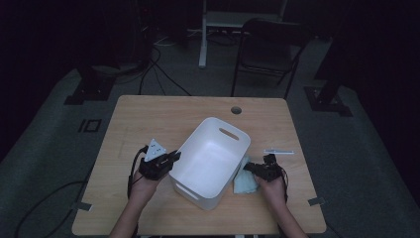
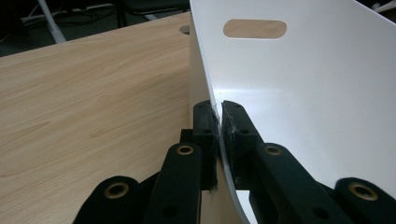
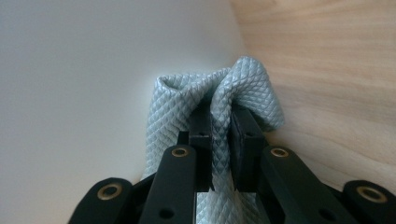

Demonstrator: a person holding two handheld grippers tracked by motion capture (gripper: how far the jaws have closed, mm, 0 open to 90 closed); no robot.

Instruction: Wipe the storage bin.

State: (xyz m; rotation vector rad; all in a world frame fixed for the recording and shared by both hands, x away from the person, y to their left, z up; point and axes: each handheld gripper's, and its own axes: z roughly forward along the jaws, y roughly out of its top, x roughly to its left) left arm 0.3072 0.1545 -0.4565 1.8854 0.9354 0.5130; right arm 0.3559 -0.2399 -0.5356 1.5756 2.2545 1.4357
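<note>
Both forearms come in from the bottom edge of the high view, angled slightly inward. The left hand [image 1: 141,191] is wrapped round the back of the black two-jaw left gripper [image 1: 174,156], which has a grey three-cornered plate on top and points up and to the right. Its jaws are pinched together, with just a thin white wall clamped between the pads [image 2: 205,126]. The right hand [image 1: 274,191] holds the smaller black right gripper [image 1: 249,166], pointing left, jaws squeezed tight on pale quilted fabric.
</note>
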